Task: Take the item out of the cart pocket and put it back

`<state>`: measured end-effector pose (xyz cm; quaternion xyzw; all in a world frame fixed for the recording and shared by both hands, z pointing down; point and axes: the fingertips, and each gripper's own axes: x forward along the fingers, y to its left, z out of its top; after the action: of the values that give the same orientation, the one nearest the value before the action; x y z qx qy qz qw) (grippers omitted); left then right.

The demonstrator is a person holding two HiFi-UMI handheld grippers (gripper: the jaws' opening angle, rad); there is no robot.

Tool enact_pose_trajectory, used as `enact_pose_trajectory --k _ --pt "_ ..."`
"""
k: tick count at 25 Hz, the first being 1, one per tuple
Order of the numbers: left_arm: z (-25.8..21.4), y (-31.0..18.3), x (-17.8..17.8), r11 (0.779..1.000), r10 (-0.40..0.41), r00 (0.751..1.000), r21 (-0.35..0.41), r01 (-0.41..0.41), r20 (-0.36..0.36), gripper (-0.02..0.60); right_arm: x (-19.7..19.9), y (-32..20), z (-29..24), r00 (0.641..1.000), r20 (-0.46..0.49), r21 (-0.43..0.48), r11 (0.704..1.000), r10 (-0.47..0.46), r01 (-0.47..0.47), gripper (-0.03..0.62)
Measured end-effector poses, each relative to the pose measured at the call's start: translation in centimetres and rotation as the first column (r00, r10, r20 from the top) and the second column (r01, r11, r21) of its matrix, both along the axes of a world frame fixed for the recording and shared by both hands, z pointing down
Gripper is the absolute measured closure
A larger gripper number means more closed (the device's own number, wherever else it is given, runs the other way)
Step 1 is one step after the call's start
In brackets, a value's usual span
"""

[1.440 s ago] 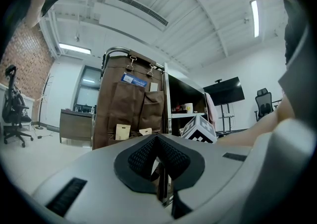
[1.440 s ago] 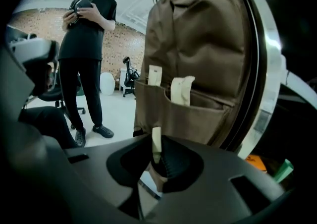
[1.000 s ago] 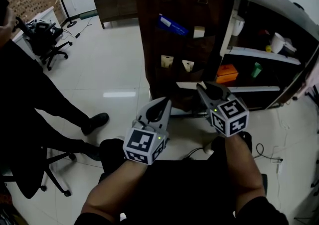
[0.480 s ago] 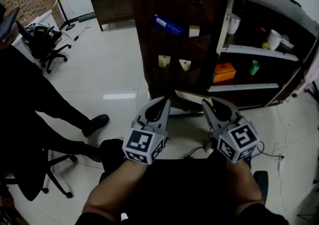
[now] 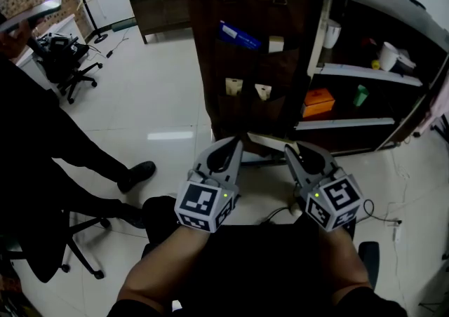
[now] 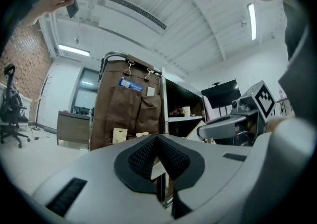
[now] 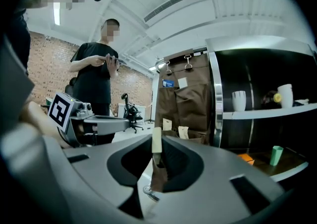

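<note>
In the head view, the right hand-held gripper [image 5: 289, 149] pinched one end of a thin pale card [image 5: 265, 140]. It held the card low in front of the brown pocket organiser [image 5: 252, 77] hanging on the cart [image 5: 365, 73], outside every pocket. The left hand-held gripper [image 5: 231, 143] sat just beside it.

In the left gripper view, its jaws met at the tips with nothing between them.

In the right gripper view, the card [image 7: 156, 141] stood edge-on, clamped between the pads. It looked light, thin and probably bendy, so a firm grip near one end seemed best, leaving the free edge to lead into a pocket.
</note>
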<state>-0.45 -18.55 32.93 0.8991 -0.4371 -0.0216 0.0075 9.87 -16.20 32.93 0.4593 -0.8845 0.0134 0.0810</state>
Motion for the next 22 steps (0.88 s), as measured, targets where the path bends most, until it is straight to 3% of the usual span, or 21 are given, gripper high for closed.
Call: enact_pose_trajectory --k 22 --pt "-0.01 -0.21 -0.44 1.0 -0.024 1.0 0.007 0.024 0.005 0.581 -0.47 0.07 1.01 1.0 0.011 -0.019 1.0 -0.011 0.012 0.52"
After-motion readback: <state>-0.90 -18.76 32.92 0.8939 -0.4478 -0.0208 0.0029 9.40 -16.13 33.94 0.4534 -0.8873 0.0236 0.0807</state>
